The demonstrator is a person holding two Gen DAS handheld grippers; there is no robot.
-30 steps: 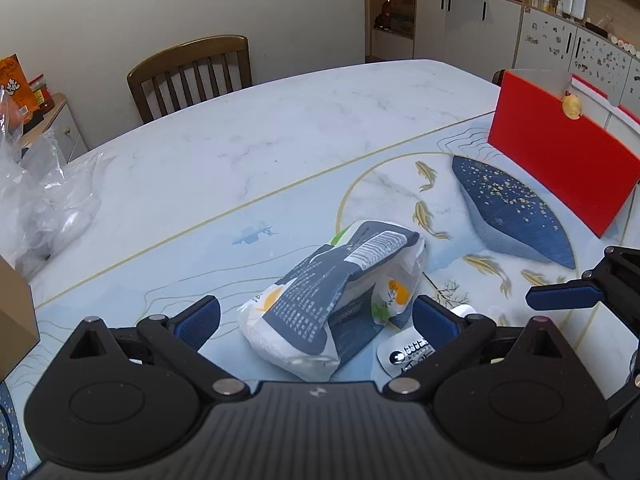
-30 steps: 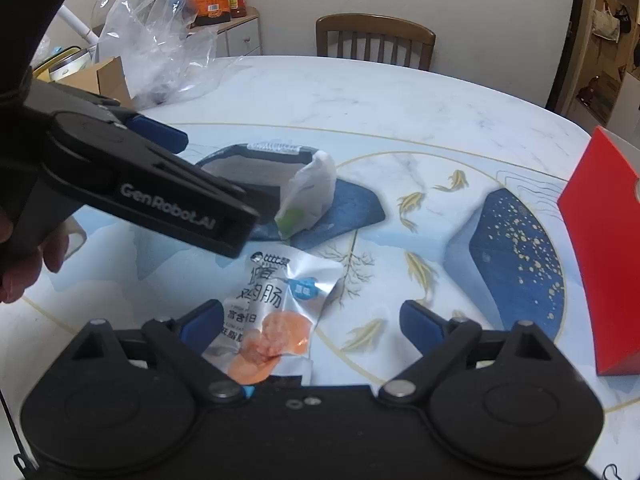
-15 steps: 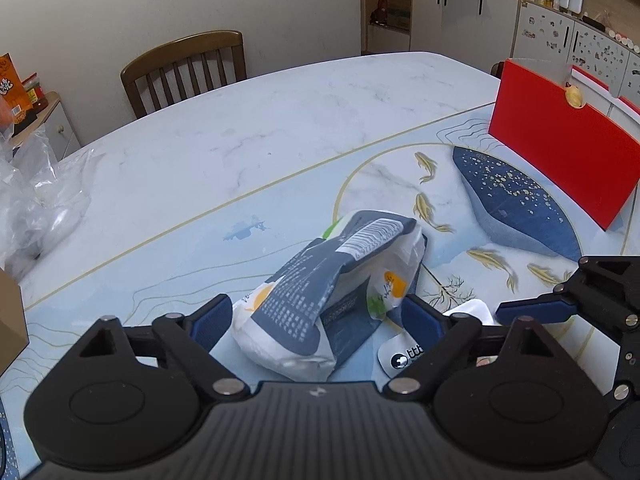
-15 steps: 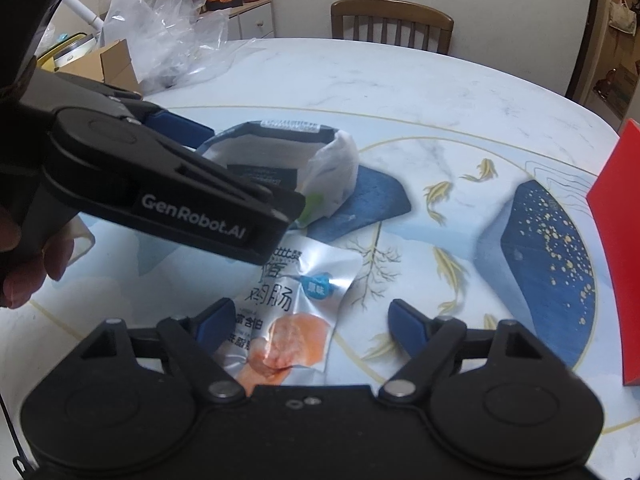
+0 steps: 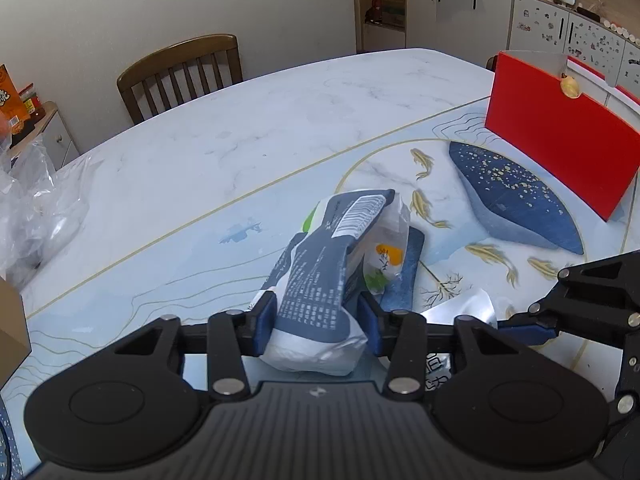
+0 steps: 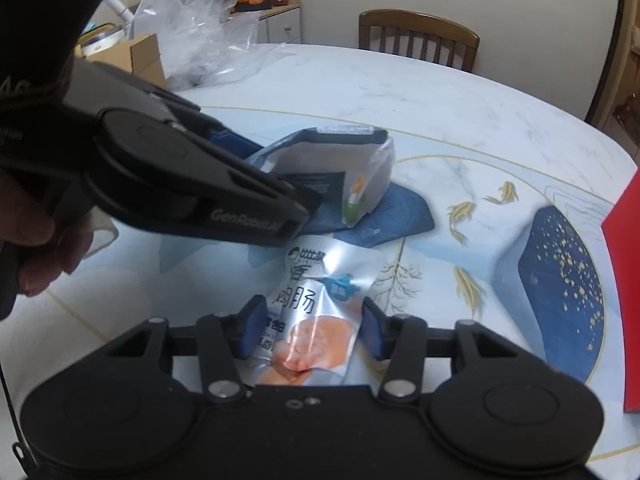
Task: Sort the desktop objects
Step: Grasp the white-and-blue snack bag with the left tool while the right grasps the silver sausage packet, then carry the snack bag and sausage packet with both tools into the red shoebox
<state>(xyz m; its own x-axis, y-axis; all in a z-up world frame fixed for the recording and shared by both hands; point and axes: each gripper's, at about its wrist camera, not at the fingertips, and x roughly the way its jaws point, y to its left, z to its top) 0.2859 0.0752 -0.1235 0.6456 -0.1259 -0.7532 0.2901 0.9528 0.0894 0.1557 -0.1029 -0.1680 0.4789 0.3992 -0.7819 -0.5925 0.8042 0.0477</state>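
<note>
A grey-and-white snack bag (image 5: 336,272) lies on the table, and my left gripper (image 5: 316,322) is shut on its near end; the bag also shows in the right wrist view (image 6: 340,168). A silver sausage packet (image 6: 316,300) with an orange picture lies just right of it; its corner shows in the left wrist view (image 5: 460,308). My right gripper (image 6: 310,332) has closed in on the packet's near end, its pads at the packet's two edges. The left gripper's body (image 6: 180,184) crosses the right wrist view at left.
A red box (image 5: 560,132) stands at the table's right side. A clear plastic bag (image 6: 200,28) and a cardboard box (image 6: 136,56) sit at the far left. A wooden chair (image 5: 180,72) stands behind the table. The table top (image 5: 260,132) is marble with fish pattern.
Both grippers moved forward and closed: the left from open around the snack bag to shut on it, the right from open to closed on the sausage packet.
</note>
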